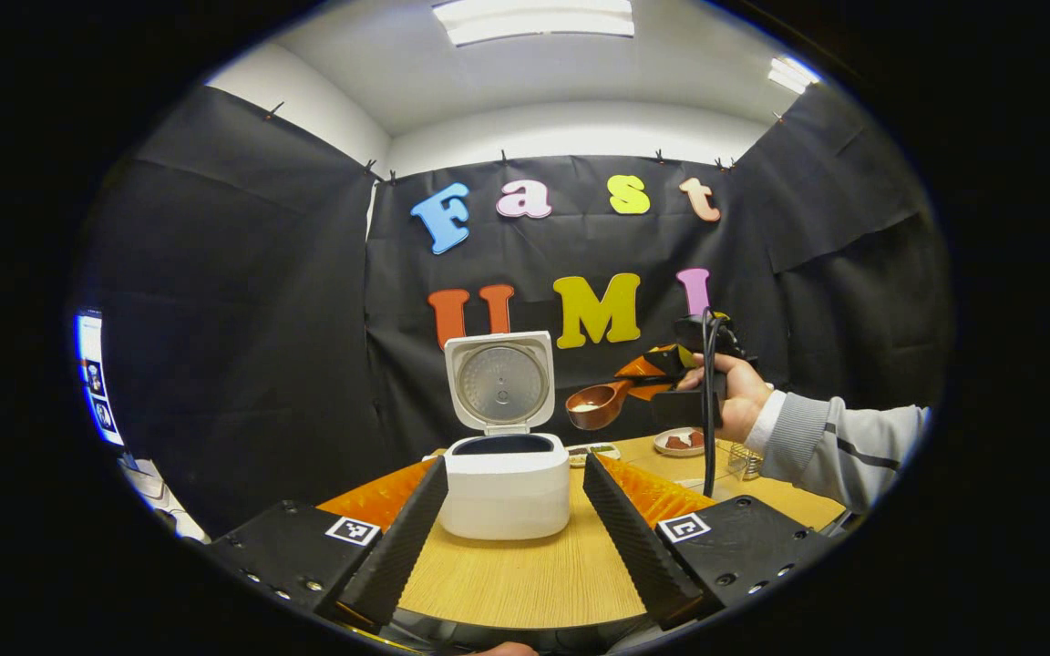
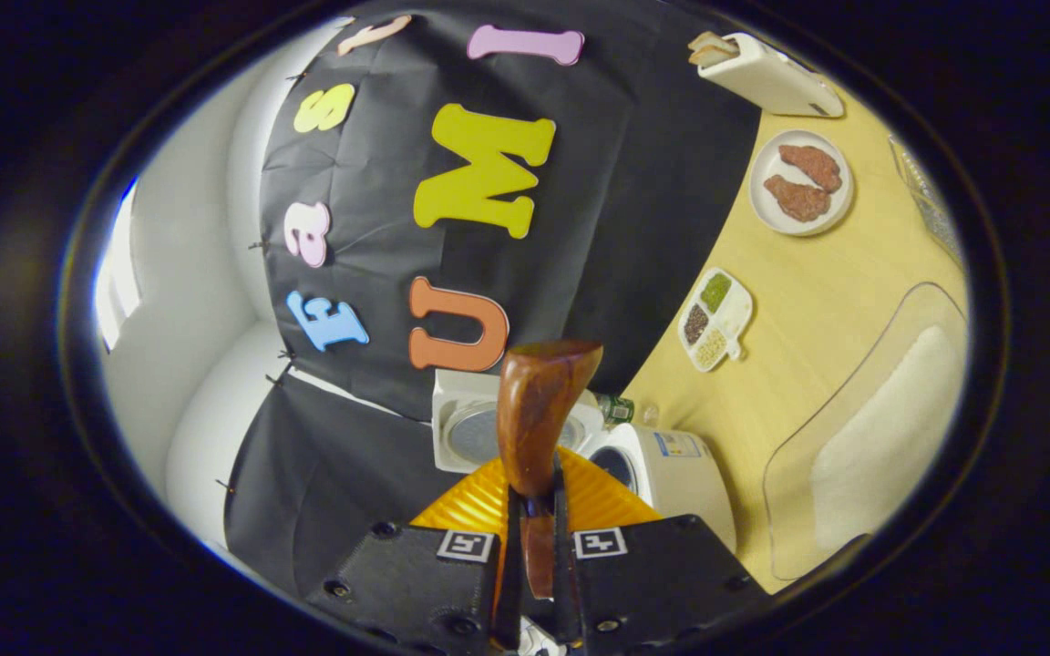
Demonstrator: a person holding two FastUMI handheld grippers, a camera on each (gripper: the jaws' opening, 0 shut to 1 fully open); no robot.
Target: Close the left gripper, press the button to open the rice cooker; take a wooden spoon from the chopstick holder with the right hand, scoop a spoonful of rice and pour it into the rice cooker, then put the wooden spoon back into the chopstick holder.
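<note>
The white rice cooker (image 1: 507,492) stands on the table with its lid (image 1: 499,383) raised. My left gripper (image 1: 516,463) is open, its fingers wide on either side of the cooker and short of it. A hand (image 1: 736,394) holds my right gripper (image 1: 657,375) in the air to the right of the cooker, above its opening. It is shut on the handle of the wooden spoon (image 1: 598,405), whose bowl carries some white rice. In the right gripper view the spoon (image 2: 539,419) sticks out between the fingers of the gripper (image 2: 539,497), with the open cooker (image 2: 671,474) below.
A clear tub of rice (image 2: 862,446) sits on the wooden table (image 2: 817,301). Farther off are a divided dish (image 2: 715,319), a plate of meat (image 2: 801,182) and a toaster (image 2: 766,73). A wire-mesh holder (image 1: 744,460) stands near the grey sleeve (image 1: 853,437).
</note>
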